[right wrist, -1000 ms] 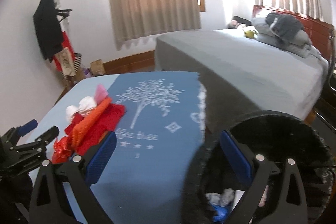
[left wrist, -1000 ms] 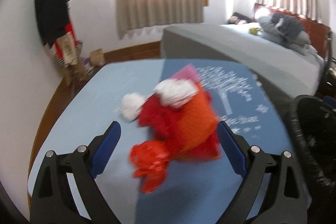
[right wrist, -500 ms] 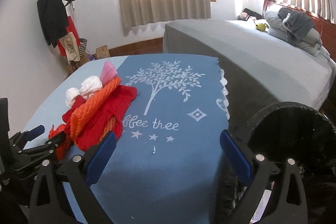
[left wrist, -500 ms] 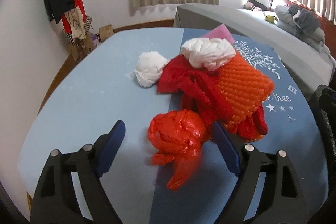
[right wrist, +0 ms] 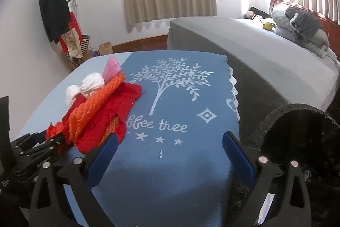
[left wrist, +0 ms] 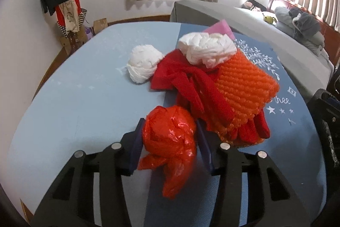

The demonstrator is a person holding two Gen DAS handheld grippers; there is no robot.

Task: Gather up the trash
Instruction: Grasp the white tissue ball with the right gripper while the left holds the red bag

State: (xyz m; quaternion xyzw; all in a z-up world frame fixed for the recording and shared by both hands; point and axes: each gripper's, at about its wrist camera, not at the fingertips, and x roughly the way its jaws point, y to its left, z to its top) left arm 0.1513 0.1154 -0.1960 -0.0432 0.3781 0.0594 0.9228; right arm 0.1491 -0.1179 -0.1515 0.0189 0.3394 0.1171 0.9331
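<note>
A crumpled red plastic bag (left wrist: 167, 142) lies at the near end of a trash pile on the blue tablecloth (left wrist: 85, 99). My left gripper (left wrist: 170, 121) is closing on it, and both blue pads touch its sides. Behind it lie a red cloth (left wrist: 187, 82), an orange bubble-textured sheet (left wrist: 244, 86), two white paper wads (left wrist: 144, 67) (left wrist: 206, 48) and a pink scrap (left wrist: 220, 28). My right gripper (right wrist: 170, 136) hangs open over the dark blue cloth (right wrist: 170, 99), nothing between its fingers. The pile (right wrist: 102, 107) and the left gripper (right wrist: 42, 139) show at its left.
A black trash bin (right wrist: 297, 133) stands at the table's right edge, close to my right gripper. A grey bed (right wrist: 255, 46) with pillows lies beyond. A coat rack (right wrist: 55, 10) with bags stands in the far left corner by the wall.
The left gripper came down onto the pile's near end and its jaws closed in around the red plastic bag. The right gripper shifted from over the bin to over the blue cloth.
</note>
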